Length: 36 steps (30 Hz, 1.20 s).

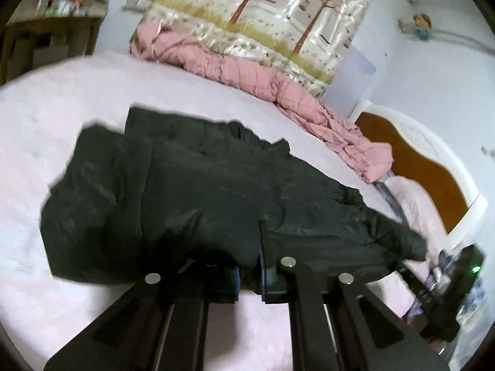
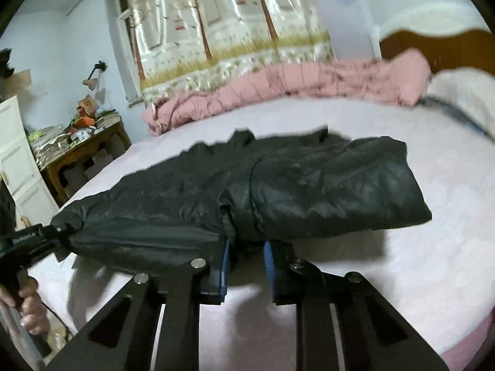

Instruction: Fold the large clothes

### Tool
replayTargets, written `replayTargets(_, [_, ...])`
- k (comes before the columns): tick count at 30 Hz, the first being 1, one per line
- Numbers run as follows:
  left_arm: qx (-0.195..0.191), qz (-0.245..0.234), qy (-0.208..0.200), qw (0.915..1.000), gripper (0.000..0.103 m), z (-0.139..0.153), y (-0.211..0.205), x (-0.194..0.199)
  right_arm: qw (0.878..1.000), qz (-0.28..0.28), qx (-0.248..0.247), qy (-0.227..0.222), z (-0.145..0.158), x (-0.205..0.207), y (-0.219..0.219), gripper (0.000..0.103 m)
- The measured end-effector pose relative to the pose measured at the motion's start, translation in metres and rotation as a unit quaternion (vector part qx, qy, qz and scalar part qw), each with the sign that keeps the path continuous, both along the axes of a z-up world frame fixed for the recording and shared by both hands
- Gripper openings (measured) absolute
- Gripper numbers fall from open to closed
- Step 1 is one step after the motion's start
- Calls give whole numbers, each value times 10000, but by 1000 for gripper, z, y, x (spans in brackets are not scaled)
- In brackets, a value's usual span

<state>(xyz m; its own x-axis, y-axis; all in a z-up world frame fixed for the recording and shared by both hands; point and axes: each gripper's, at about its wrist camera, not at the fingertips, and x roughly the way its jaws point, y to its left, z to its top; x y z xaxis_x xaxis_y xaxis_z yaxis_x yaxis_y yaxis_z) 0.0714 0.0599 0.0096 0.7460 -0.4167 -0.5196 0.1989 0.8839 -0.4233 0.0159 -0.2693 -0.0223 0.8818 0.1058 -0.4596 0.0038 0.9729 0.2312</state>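
1. Left wrist view, foreground: black linkage arms of the left gripper (image 1: pixel 249 273), its blue-padded fingers (image 1: pixel 235 278) drawn nearly together and clamped on the near hem of the dark jacket (image 1: pixel 185 191).
2. Left wrist view, middle ground: dark jacket spread across the pale pink bed sheet (image 1: pixel 62 117), one layer folded over at the left; its near edge is raised off the sheet where the pads pinch it.
3. Left wrist view, right margin: right gripper (image 1: pixel 433 266) seen from the side, at the jacket's far right corner; its jaws cannot be judged from this view.
4. Left wrist view, background: crumpled pink quilt (image 1: pixel 263 83) along the far edge of the bed, a tree-patterned curtain (image 1: pixel 263 15) behind it, and a brown headboard (image 1: pixel 417 160) at right.
5. Right wrist view, foreground: right gripper (image 2: pixel 247 266) with its blue pads partly closed on a bunched fold of the jacket (image 2: pixel 309 185), which hangs lifted above the bed sheet (image 2: pixel 402 262).
6. Right wrist view, left margin: left gripper (image 2: pixel 58 241) gripping the jacket's other corner, held by a hand (image 2: pixel 31 306).
7. Right wrist view, background: pink quilt (image 2: pixel 278 83), curtain (image 2: pixel 232 31), and a cluttered wooden table (image 2: pixel 86 145) at left.
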Motion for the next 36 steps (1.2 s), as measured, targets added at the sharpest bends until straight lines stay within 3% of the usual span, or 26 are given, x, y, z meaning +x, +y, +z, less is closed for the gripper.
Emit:
replayTargets(5, [510,103,-116,9986,17,30,-4,-12,9992,133,-352,-108,33,-30,9,23])
replayTargets(10, [858,70,-327,9958,18,39,-17,25,9982,-22,-555,-207,52,-11,8,25])
replayTargets(13, [937,58,-390,9948,18,46,-24,64,9979,-11,-580,-281,62,21,5,25])
replayTargets(16, [826,49,-219,9963,19,49,-29,110,9977,-47,-640,-214,69,70,1,25])
replayTargets(20, [1020,56,3,9948,19,46,-41,170,9984,-75,-560,-44,74,136,-3,25])
replayTargets(28, [1491,67,340,9882,21,10,-57,245,9980,-182,-462,389,52,240,-16,26])
replayTargets(29, [1487,86,368,9882,21,3,-57,250,9979,-247,-448,408,48,247,-19,31])
replayTargets(30, [1456,87,386,9886,23,-2,-56,255,9974,-353,-453,437,42,255,-23,36])
replayTargets(32, [1388,108,305,9898,30,-10,-51,258,9964,-553,-456,463,35,259,-30,58])
replayTargets(34, [1445,97,34,9895,41,-11,-47,250,9967,-630,-330,396,32,255,-42,63])
replayTargets(36, [1457,98,-337,9887,66,-4,-43,234,9976,-547,-228,353,32,246,-52,65])
